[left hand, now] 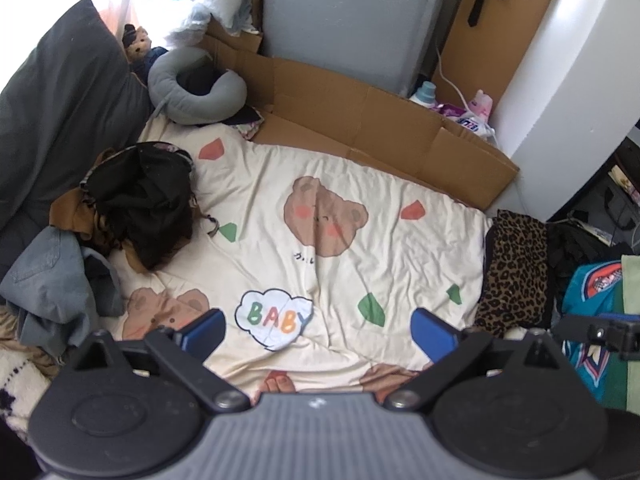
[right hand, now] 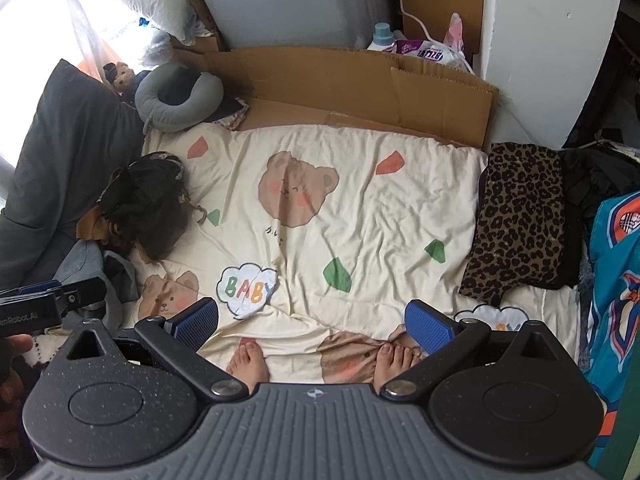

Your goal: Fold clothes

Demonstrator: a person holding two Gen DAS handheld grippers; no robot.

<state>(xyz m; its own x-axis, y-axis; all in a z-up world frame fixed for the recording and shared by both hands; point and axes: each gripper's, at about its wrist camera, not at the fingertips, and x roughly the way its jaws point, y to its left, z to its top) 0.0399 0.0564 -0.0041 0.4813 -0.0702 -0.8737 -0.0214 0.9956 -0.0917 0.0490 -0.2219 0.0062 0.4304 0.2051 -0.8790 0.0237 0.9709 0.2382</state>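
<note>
Two grippers hang above the bedding, and we find both with fingers spread wide and nothing between them: the left gripper (left hand: 318, 330) and the right gripper (right hand: 312, 320).

Clothes lie in two groups. A loose heap (left hand: 136, 208) of black, tan and denim garments sits crumpled at the left. A leopard-print garment (right hand: 520, 220) lies flat and squared at the right edge of the cream bear-print quilt (right hand: 360, 208), with dark items beyond it. The quilt's middle carries no garment. We judge this fits either a pause between pieces or a session near its close; the heap suggests work remains.

Risks, in our judgement:
- A grasp into the heap may lift several tangled pieces at once, since they overlap.
- A low pinch may catch the wrinkled quilt instead.
- Bare feet (right hand: 248, 360) rest near, beneath the fingers; a downward reach there could strike them.

View differences: the right wrist shows both feet and the leopard piece whole; the left wrist shows only toes, but more of the denim (left hand: 52, 280) in the heap.
</note>
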